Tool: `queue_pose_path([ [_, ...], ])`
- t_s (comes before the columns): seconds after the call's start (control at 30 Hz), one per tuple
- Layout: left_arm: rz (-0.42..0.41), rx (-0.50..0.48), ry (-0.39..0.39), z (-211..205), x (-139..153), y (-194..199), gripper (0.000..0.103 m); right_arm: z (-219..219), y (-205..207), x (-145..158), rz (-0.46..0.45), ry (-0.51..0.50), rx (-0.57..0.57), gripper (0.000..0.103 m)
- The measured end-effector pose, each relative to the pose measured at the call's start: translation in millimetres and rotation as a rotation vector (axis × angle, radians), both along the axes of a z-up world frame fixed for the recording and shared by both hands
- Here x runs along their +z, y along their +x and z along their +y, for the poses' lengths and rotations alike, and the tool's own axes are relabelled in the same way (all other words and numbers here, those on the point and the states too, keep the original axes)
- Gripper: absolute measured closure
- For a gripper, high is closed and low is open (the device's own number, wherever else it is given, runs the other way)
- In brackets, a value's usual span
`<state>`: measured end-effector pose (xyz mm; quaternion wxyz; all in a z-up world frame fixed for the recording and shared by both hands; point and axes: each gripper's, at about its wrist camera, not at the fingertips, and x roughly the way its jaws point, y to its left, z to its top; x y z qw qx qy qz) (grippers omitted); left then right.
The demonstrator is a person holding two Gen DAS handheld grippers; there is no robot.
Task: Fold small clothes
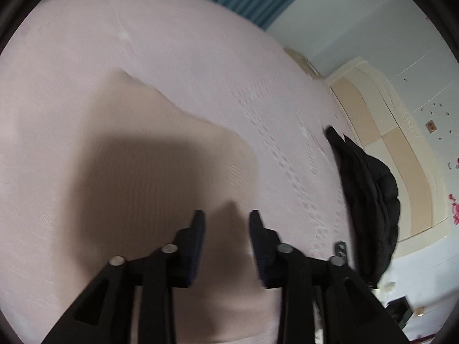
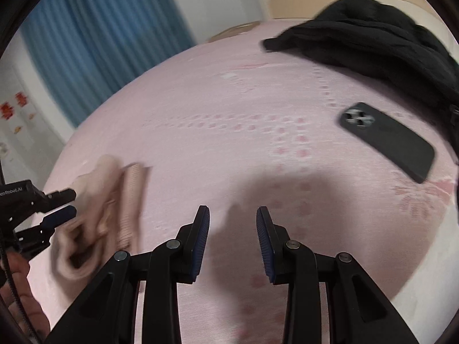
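Note:
A small beige knit garment (image 1: 160, 154) lies on the pink bedsheet (image 1: 186, 57). In the left wrist view it fills the middle, under my open left gripper (image 1: 226, 219), which hovers just above it with nothing between its fingers. In the right wrist view the garment (image 2: 106, 209) lies rumpled at the left, and the left gripper (image 2: 67, 203) shows beside its left edge, jaws slightly apart. My right gripper (image 2: 233, 215) is open and empty over bare pink sheet (image 2: 229, 120), to the right of the garment.
A black jacket (image 2: 373, 37) lies at the far right of the bed, also in the left wrist view (image 1: 370, 189). A dark phone (image 2: 387, 140) lies face down near it. A beige headboard (image 1: 381, 132) and blue curtain (image 2: 94, 43) stand behind.

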<state>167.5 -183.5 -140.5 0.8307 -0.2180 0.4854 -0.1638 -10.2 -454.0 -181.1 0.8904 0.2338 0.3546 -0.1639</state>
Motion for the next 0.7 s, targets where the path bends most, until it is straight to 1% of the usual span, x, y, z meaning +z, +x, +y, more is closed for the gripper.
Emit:
queue_pose_path([
  [0.07,-0.055,0.022,0.054,29,5,-10,0.058,12,5,2,-0.026,0.039,0.081,0.063],
  [0.1,-0.077,0.032,0.079,43,6,-14,0.056,18,6,3,-0.043,0.061,0.118,0.061],
  [0.17,-0.120,0.061,0.137,73,5,-24,0.054,30,8,7,-0.077,0.093,0.173,0.052],
  [0.2,-0.133,0.073,0.158,84,2,-29,0.053,35,9,9,-0.098,0.109,0.199,0.050],
  [0.27,-0.154,0.087,0.176,110,-8,-38,0.053,47,9,14,-0.154,0.163,0.254,0.046],
  [0.33,-0.158,0.091,0.158,126,-16,-42,0.053,57,12,16,-0.182,0.194,0.292,0.043],
  [0.37,-0.160,0.090,0.133,135,-23,-45,0.053,64,15,16,-0.189,0.204,0.303,0.043],
  [0.47,-0.156,0.078,0.064,138,-42,-48,0.051,87,23,10,-0.172,0.203,0.290,0.043],
  [0.5,-0.151,0.076,0.058,138,-50,-47,0.051,93,27,9,-0.161,0.200,0.294,0.044],
  [0.53,-0.143,0.075,0.061,139,-53,-45,0.051,101,33,6,-0.143,0.193,0.304,0.051],
  [0.57,-0.124,0.074,0.069,140,-57,-41,0.051,106,37,5,-0.136,0.188,0.316,0.061],
  [0.6,-0.110,0.069,0.062,139,-58,-38,0.051,111,43,3,-0.121,0.178,0.333,0.065],
  [0.63,-0.113,0.052,0.031,140,-57,-35,0.051,113,48,2,-0.109,0.168,0.332,0.075],
  [0.67,-0.120,0.046,0.022,140,-57,-33,0.051,116,53,-1,-0.097,0.166,0.326,0.088],
  [0.7,-0.129,0.052,0.024,142,-56,-33,0.050,116,56,-3,-0.085,0.169,0.327,0.092],
])
